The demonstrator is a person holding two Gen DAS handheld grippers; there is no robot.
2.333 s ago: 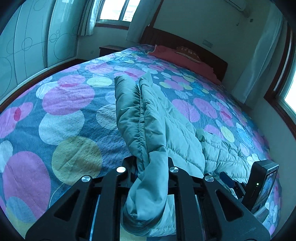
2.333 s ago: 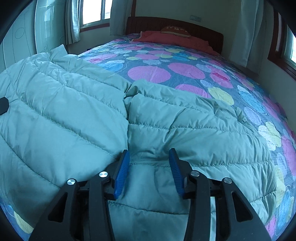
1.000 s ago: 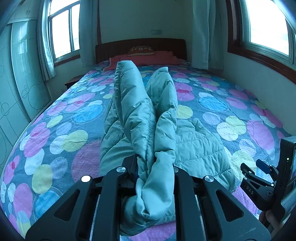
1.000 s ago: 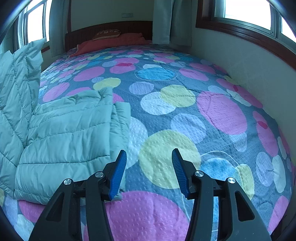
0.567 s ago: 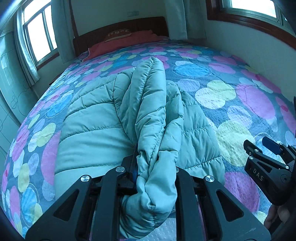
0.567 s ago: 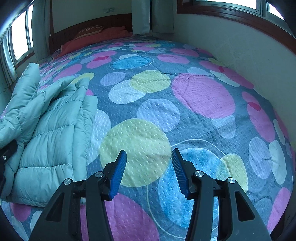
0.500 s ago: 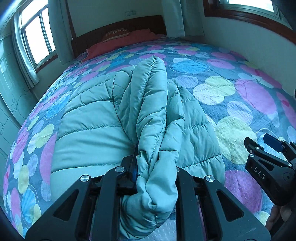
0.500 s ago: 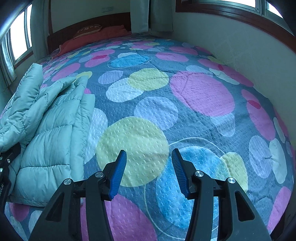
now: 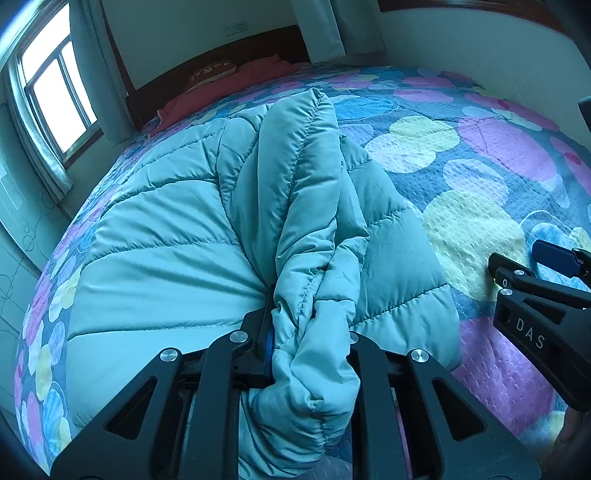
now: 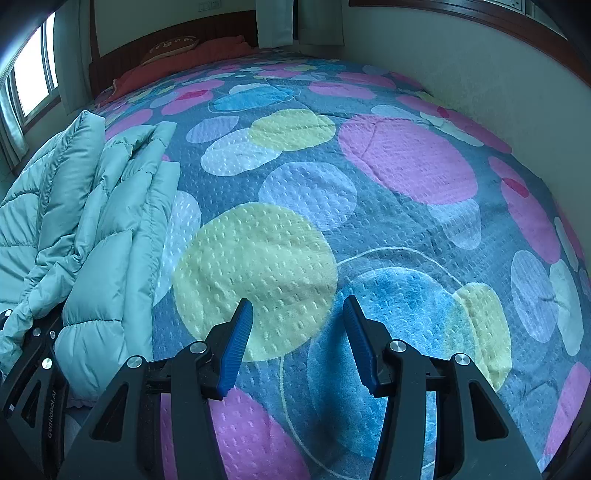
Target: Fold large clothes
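Teal padding fills most of what we see from the left wrist: a quilted puffer jacket [image 9: 177,258] lies spread on the bedspread [image 9: 480,155], toward the bed's left side and near edge. Our left gripper [image 9: 310,332] is clamped on a bunched ridge of that jacket (a thick gathered fold that rises from the jaws and runs up the middle of the view), with a loose end of the cloth hanging down between the black arms toward the camera. On either side of the ridge the jacket rests flat on the bed.

From the right wrist we see the right gripper [image 10: 297,332] with its blue pads [image 10: 236,343] standing apart and nothing between them, over a yellow and a blue circle of the dotted bedspread, beside the jacket's right edge but not touching it. At the far end of the bed lies a red pillow [image 10: 184,59] against the dark headboard [image 10: 177,29].
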